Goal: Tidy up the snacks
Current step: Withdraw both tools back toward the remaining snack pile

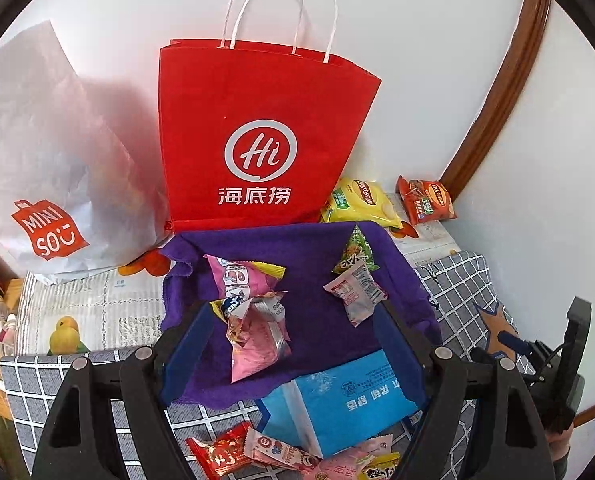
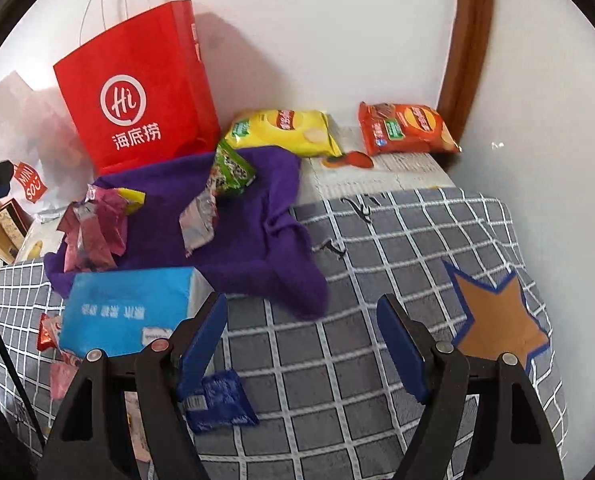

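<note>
Snack packets [image 1: 253, 320] lie scattered on purple cloth [image 1: 309, 248], just ahead of and between the spread jaws of the left gripper [image 1: 297, 344]; nothing pinched. Blue tissue pack [image 1: 337, 400] low between those jaws. Right gripper [image 2: 301, 336] jaws spread over bare checked blanket [image 2: 337, 360]; small blue packet [image 2: 217, 404] beside its left jaw. Chip bags [image 2: 281, 128] far ahead.

In my left view, a paper bag [image 1: 257, 140] stands upper centre against the wall, a plastic bag [image 1: 49, 168] to its left. Before it lies a towel [image 1: 309, 288] with snack packets [image 1: 253, 320] on it. Two chip bags [image 1: 361, 200] sit right of the paper bag. A tissue pack [image 1: 345, 400] lies lower centre.
</note>
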Tool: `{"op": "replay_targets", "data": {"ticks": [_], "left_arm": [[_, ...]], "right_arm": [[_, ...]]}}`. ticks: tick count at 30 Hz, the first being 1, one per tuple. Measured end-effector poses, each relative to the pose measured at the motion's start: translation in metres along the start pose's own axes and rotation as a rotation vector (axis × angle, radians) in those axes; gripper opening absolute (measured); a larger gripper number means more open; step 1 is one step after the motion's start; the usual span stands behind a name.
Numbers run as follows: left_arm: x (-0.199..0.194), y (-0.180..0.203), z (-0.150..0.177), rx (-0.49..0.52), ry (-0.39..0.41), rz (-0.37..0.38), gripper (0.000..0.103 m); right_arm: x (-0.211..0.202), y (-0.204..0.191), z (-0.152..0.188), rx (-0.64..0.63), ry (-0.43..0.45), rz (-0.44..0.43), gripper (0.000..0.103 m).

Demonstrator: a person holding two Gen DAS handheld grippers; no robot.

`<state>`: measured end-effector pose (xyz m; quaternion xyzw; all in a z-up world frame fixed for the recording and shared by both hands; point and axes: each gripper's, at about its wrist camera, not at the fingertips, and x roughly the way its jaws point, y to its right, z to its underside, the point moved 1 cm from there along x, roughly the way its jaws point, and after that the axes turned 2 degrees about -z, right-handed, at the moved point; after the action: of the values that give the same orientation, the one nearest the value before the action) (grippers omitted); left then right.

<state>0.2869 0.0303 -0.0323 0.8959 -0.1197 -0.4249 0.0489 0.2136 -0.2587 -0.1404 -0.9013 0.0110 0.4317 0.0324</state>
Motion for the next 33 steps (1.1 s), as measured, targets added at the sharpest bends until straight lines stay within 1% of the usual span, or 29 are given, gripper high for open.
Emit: {"op": "replay_targets", "data": {"ticks": [5,9,12,15,16,18,21,26,29,31,33], "left_arm": [[0.002,-0.005,-0.002,-0.021,-0.005,-0.008,0.081],[0.004,-0.012,-0.003,-0.04,-0.009,-0.014,0.081],[0.006,-0.015,-0.003,-0.049,-0.015,-0.022,0.081],[0.006,-0.017,-0.004,-0.057,-0.018,-0.025,0.081],[0.005,-0.017,-0.006,-0.053,-0.017,-0.026,0.081],[0.001,-0.017,-0.007,-0.055,-0.01,-0.037,0.081],[-0.005,-0.017,-0.004,-0.05,-0.003,-0.044,0.081],[-0.008,-0.019,0.004,-0.054,-0.035,-0.086,0.081],[-0.016,-0.017,0.009,-0.048,-0.033,-0.105,0.081],[-0.022,-0.014,0.014,-0.041,-0.027,-0.112,0.081],[-0.027,-0.011,0.02,-0.033,-0.028,-0.122,0.081]], "right_arm": [[0.008,0.003,0.013,0.003,-0.009,0.033,0.075],[0.016,0.002,0.021,0.013,-0.023,-0.031,0.075],[0.024,-0.003,0.028,0.027,-0.054,-0.096,0.075],[0.028,-0.018,0.039,-0.017,-0.067,-0.161,0.075],[0.028,-0.022,0.042,-0.032,-0.064,-0.156,0.074],[0.028,-0.03,0.048,-0.07,-0.047,-0.119,0.073],[0.028,-0.033,0.053,-0.085,-0.056,-0.116,0.073],[0.025,-0.029,0.063,-0.07,-0.073,-0.18,0.073],[0.026,-0.032,0.069,-0.073,-0.073,-0.22,0.073],[0.029,-0.039,0.074,-0.077,-0.095,-0.26,0.073],[0.033,-0.047,0.08,-0.095,-0.117,-0.28,0.073]]}}
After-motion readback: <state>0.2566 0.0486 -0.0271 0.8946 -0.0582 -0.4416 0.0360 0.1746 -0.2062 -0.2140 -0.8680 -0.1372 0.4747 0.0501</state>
